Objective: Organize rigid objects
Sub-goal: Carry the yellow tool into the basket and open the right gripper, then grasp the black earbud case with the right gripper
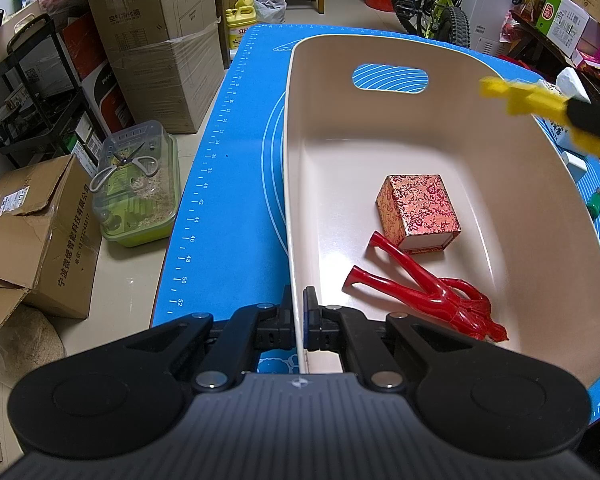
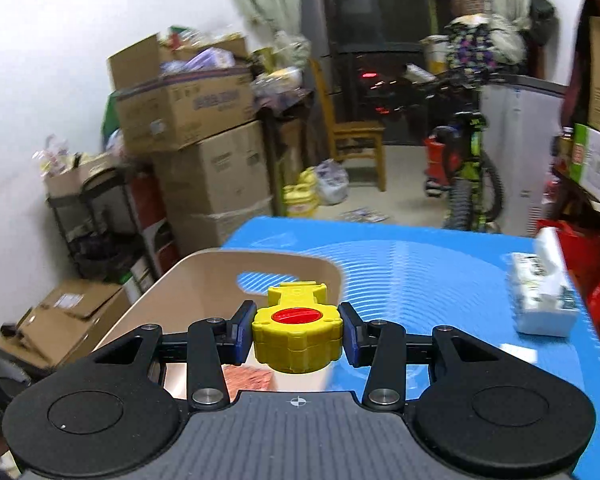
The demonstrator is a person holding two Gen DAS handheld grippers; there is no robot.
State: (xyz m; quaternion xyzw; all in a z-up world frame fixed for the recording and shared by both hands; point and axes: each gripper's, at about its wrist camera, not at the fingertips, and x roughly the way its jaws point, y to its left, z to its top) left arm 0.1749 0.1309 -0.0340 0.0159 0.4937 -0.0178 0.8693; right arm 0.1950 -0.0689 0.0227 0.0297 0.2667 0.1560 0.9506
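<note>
A cream plastic basket stands on the blue mat. My left gripper is shut on the basket's near left rim. Inside lie a red patterned box and a red plastic slingshot-like toy. My right gripper is shut on a yellow toy with a red cap, held in the air over the basket. In the left wrist view the yellow toy and the right gripper's dark fingers hover at the basket's far right rim.
A white tissue pack and a small green object lie on the mat right of the basket. Cardboard boxes, a clear hamster cage, a shelf rack, a wooden chair and a bicycle stand around the table.
</note>
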